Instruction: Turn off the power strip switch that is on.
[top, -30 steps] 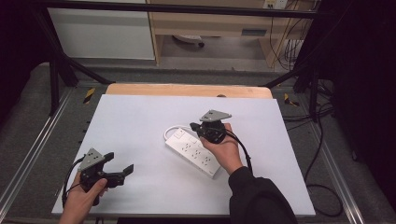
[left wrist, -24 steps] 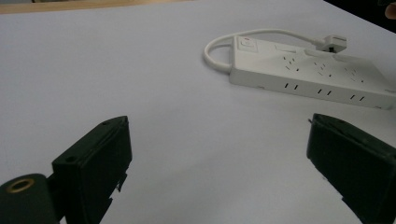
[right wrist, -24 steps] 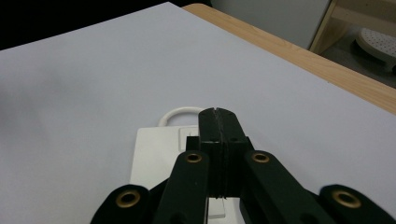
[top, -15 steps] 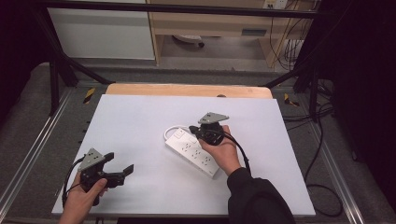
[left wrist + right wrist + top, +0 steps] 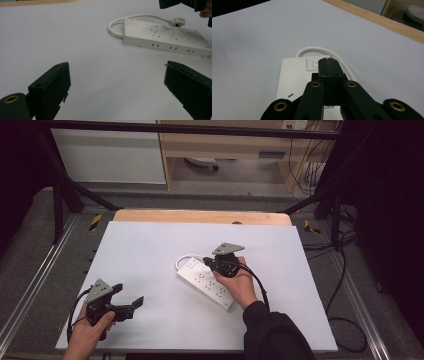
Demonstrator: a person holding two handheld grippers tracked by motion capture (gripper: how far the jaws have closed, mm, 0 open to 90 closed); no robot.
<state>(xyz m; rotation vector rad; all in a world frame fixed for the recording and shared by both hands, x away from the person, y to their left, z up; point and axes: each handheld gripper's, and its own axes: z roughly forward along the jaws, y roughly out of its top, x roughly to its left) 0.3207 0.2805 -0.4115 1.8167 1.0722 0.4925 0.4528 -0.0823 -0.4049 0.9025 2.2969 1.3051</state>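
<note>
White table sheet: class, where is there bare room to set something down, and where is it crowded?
Free: the sheet left of the power strip, and its right part. Crowded: the middle, where the right gripper is over the strip, and the near-left corner with the left gripper.

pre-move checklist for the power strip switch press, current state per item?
1. Right tongs shut, jaws together: ok.
2. Their tips over the switch end of the power strip: ok.
3. Tips touching the switch: cannot tell.
4. Power strip lying flat on the white table: ok.
5. Left tongs open, holding nothing, apart from the strip: ok.
6. Cord looped at the strip's end, plug lying on the strip's top, off the switch: ok.
</note>
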